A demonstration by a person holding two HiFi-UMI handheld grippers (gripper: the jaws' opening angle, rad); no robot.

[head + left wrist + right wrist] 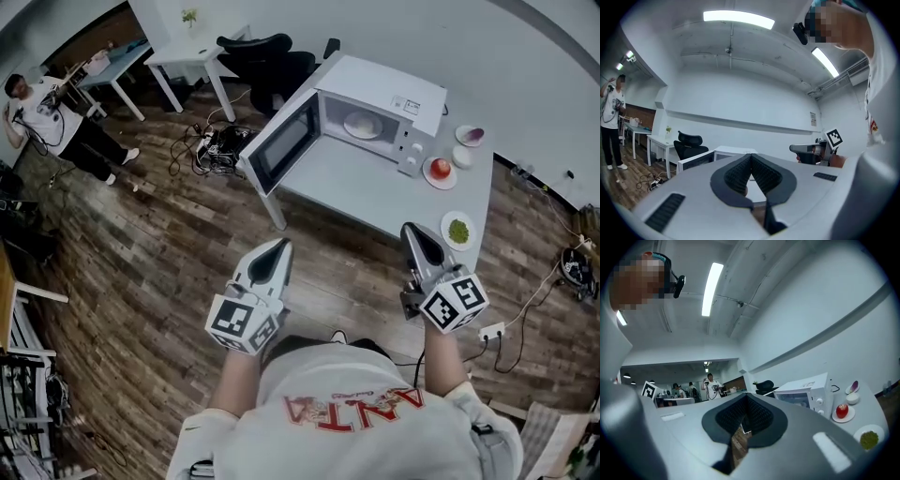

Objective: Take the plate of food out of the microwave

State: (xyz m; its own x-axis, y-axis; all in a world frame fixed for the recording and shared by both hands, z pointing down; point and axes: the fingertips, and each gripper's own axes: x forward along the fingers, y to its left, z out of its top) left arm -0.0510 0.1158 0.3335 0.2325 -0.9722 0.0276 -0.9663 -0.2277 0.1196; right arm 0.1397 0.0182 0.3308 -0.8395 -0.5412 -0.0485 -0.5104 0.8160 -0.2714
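Observation:
The white microwave (380, 98) stands on a white table (361, 187) with its door (281, 141) swung open to the left. Inside it a white plate of pale food (363, 125) rests on the floor of the oven. Both grippers hang level in front of me, well short of the table. My left gripper (281, 244) is shut with nothing in it, its pads meeting at the tip (751, 156). My right gripper (411, 228) is likewise shut and empty (746, 396), and the microwave (806, 392) shows off to its right.
On the table's right stand a plate with a red apple (440, 171), a white bowl (462, 156), a dish with something purple (470, 135) and a plate of green food (458, 231). Cables (220, 145) lie left of the table; a person (47, 112) stands far left.

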